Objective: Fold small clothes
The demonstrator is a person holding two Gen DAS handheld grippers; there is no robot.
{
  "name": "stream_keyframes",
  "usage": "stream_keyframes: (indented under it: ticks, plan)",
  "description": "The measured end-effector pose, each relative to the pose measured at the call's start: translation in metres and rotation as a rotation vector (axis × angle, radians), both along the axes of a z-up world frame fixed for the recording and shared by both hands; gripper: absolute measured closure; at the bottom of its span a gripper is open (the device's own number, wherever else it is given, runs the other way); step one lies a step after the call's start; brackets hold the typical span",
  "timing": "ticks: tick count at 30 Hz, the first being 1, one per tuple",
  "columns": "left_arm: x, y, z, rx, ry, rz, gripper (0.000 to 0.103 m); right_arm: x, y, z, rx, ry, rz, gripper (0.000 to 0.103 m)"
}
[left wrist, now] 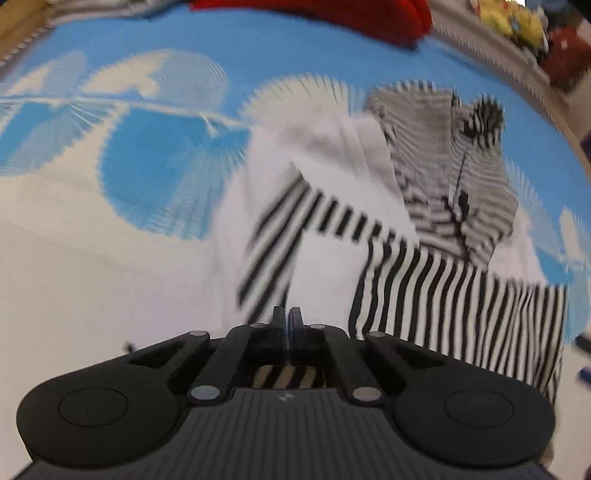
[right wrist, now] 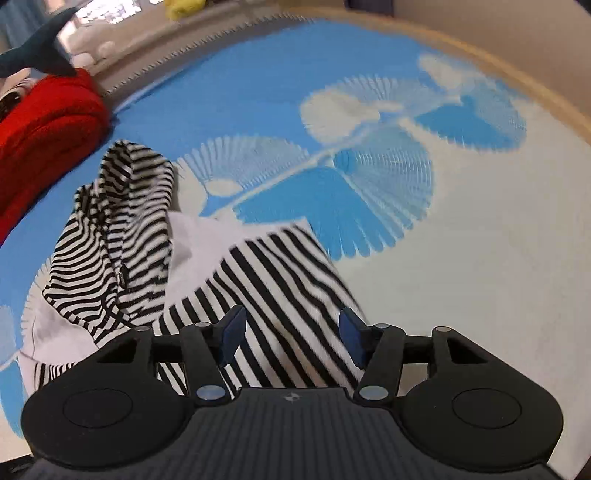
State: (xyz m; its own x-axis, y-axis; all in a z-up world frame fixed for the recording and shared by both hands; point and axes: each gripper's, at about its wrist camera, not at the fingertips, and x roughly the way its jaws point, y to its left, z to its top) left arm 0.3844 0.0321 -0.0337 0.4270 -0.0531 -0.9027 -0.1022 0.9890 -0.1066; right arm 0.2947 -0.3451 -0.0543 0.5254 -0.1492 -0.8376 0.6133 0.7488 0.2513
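Observation:
A small black-and-white striped garment with white panels (left wrist: pixel 424 229) lies crumpled on a blue and white patterned cloth (left wrist: pixel 155 155). My left gripper (left wrist: pixel 287 314) is shut on the garment's striped edge, and striped fabric shows beneath the jaws. In the right wrist view the same garment (right wrist: pixel 280 280) spreads under my right gripper (right wrist: pixel 291 325), which is open and empty just above the striped part. A bunched striped section (right wrist: pixel 122 221) lies to the left.
A red cushion (right wrist: pixel 44 122) sits at the far left in the right wrist view and at the top in the left wrist view (left wrist: pixel 332 14). Plush toys (left wrist: pixel 517 22) lie beyond the cloth's edge. A tan rim (right wrist: pixel 517 74) borders the cloth.

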Motion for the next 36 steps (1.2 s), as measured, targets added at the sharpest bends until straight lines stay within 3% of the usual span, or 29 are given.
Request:
stream_keyframes:
  ticks: [3,7,8,10,13,15,18,20,23,26,29,33,36]
  plan:
    - [-0.019,0.008,0.012,0.042,-0.011,0.041,0.102,-0.001,-0.009,-0.023,0.159,0.069,-0.049,0.045]
    - [-0.017,0.01,-0.01,0.04,0.113,0.089,0.1,-0.007,-0.018,-0.049,0.292,0.155,-0.128,0.045]
    - [-0.016,0.008,-0.009,0.019,0.109,0.091,0.098,-0.008,-0.019,-0.05,0.292,0.158,-0.134,0.045]
    - [-0.018,0.001,0.003,0.008,0.029,0.038,0.081,-0.007,-0.02,-0.045,0.256,0.147,-0.135,0.045]
    - [-0.024,-0.03,0.012,0.07,-0.082,-0.136,0.077,-0.006,-0.016,-0.029,0.201,0.101,-0.104,0.044]
    - [-0.022,-0.039,-0.004,0.046,-0.054,-0.19,0.077,-0.005,-0.015,-0.027,0.217,0.082,-0.073,0.042]
    - [-0.017,-0.031,-0.049,0.025,0.132,-0.15,0.078,0.001,-0.013,-0.044,0.279,0.147,-0.046,0.041]
    - [-0.018,-0.032,-0.043,0.04,0.093,-0.154,0.077,-0.001,-0.014,-0.056,0.319,0.197,-0.054,0.041]
    - [-0.02,-0.038,-0.032,0.063,0.052,-0.172,0.068,0.001,-0.008,-0.044,0.28,0.168,-0.018,0.041]
    - [-0.021,-0.045,-0.035,0.069,0.075,-0.184,0.066,0.007,0.002,-0.028,0.196,0.107,0.093,0.033]
    - [-0.022,-0.048,-0.038,0.083,0.087,-0.196,0.063,0.011,0.014,-0.03,0.143,0.128,0.195,0.03]
    - [-0.019,-0.051,-0.041,0.087,0.087,-0.2,0.059,0.008,0.017,-0.044,0.227,0.181,0.252,0.03]
    - [-0.019,-0.053,-0.041,0.089,0.088,-0.203,0.057,0.004,0.023,-0.038,0.186,0.172,0.286,0.03]
